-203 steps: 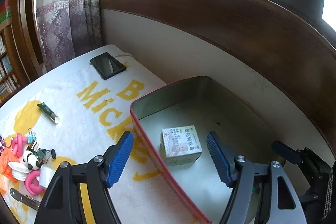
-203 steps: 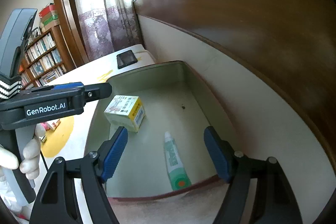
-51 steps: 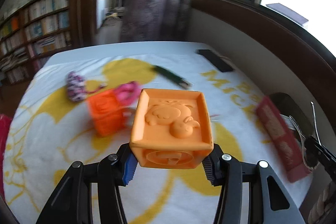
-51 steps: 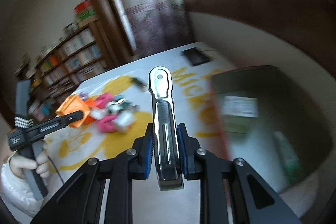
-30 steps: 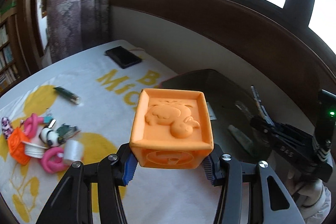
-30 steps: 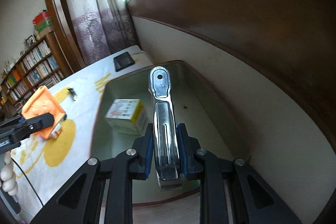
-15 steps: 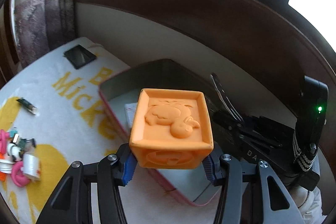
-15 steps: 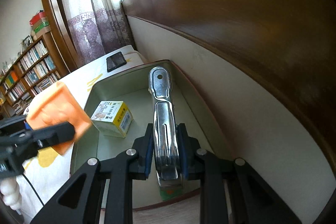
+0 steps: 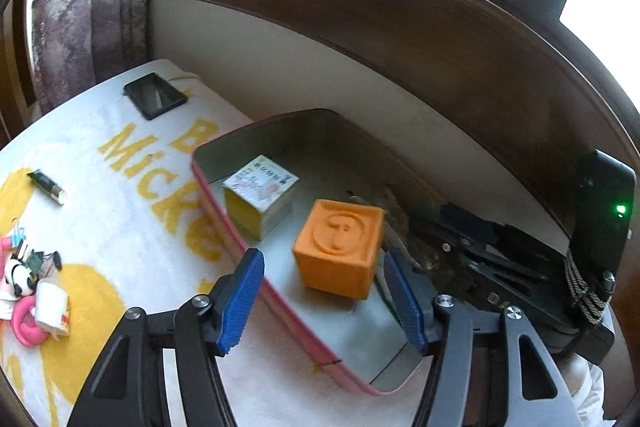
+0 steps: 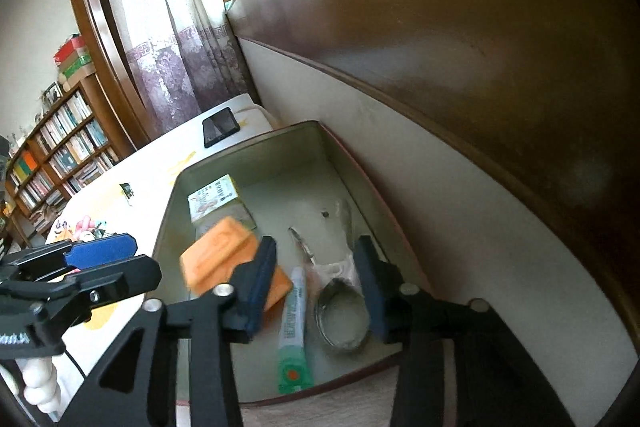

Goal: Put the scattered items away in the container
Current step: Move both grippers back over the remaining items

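The metal tin (image 9: 304,343) with a pink outside stands against the wall. An orange toy block (image 9: 340,247) sits in it, blurred, beside a small carton (image 9: 260,195). My left gripper (image 9: 324,297) hangs just above the block with its jaws opening and its pads off the block. In the right wrist view my right gripper (image 10: 316,287) is opening over the tin (image 10: 280,147). A shiny metal tool (image 10: 340,307) lies loose beneath it, beside a green-and-white tube (image 10: 294,327) and the orange block (image 10: 224,259).
A dark phone (image 9: 155,95) and a small green tube (image 9: 46,183) lie on the white-and-yellow cloth. A heap of pink and white small things (image 9: 28,287) sits at the left edge. Wall and dark wood panelling run close behind the tin. A bookshelf (image 10: 60,147) stands far left.
The left gripper let go of the orange block, which dropped into the tin. The right gripper opened and released the metal tool, now lying on the tin's floor.
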Demonstrator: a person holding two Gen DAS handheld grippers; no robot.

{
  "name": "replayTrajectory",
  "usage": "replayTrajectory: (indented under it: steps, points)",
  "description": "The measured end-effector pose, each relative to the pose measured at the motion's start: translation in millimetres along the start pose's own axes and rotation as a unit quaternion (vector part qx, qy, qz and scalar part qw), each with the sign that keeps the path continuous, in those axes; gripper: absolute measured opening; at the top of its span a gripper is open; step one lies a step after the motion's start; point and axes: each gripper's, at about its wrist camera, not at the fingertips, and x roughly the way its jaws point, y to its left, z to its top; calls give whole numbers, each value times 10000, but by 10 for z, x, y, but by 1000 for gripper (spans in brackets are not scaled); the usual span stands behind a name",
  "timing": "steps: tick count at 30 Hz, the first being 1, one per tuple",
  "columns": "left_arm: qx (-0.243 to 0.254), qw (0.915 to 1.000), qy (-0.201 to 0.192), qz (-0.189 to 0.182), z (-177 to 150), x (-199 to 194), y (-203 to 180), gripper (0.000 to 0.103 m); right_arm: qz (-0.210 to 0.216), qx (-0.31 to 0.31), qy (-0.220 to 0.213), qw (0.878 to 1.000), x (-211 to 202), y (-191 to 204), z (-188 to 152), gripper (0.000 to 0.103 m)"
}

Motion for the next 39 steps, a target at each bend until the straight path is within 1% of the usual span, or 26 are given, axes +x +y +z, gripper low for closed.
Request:
replayTrajectory:
  steps: [1, 3, 6, 9, 11, 15, 16, 18, 22, 23, 24, 25, 29, 32, 36, 39]
  points:
    - [-9, 10000, -27, 37, -11, -22, 17, 64, -1, -10, -25, 10000, -11, 16, 1, 67]
    - [-17, 9999, -71, 106, -22, -53, 72, 64, 13, -27, -95, 10000, -49, 57, 2, 73]
    - [-43, 9996, -149, 230, -54, -123, 139, 64, 41, -46, -165, 9998, -98, 134, 12, 79]
    - [-105, 9991, -238, 343, -104, -227, 235, 64, 134, -63, -236, 9996, -160, 239, 13, 81]
    - [-210, 9986, -288, 393, -133, -290, 340, 64, 200, -103, -251, 9994, -162, 325, 25, 83]
    - [-454, 9962, -424, 607, -228, -523, 576, 64, 374, -248, -218, 9988, -129, 562, 22, 86]
    - [-521, 9953, -459, 674, -246, -574, 651, 65, 418, -285, -201, 9985, -115, 623, 18, 87]
    - [-660, 9929, -556, 821, -279, -659, 816, 75, 516, -366, -184, 9978, -102, 763, 4, 87]
    - [-935, 9856, -767, 1184, -386, -905, 1190, 75, 712, -591, -241, 9954, -79, 1061, -31, 89]
    - [-1036, 9831, -807, 1278, -419, -972, 1308, 75, 764, -682, -262, 9944, -70, 1163, -42, 90]
    - [-1130, 9808, -833, 1355, -447, -1022, 1408, 75, 803, -753, -265, 9936, -61, 1239, -58, 94]
    - [-1246, 9780, -856, 1441, -482, -1078, 1526, 75, 834, -828, -257, 9927, -45, 1318, -74, 102]
    - [-1730, 9636, -948, 1803, -644, -1275, 1997, 75, 896, -1227, -109, 9883, 102, 1680, -163, 103]
    - [-2078, 9496, -1022, 2113, -779, -1414, 2329, 75, 1140, -1396, 153, 9835, 223, 1930, -253, 103]
    - [-2461, 9334, -1020, 2405, -932, -1544, 2713, 75, 1282, -1429, 590, 9796, 446, 2135, -345, 103]
    - [-2615, 9250, -959, 2585, -1000, -1531, 2911, 75, 1376, -1387, 818, 9773, 556, 2214, -417, 103]
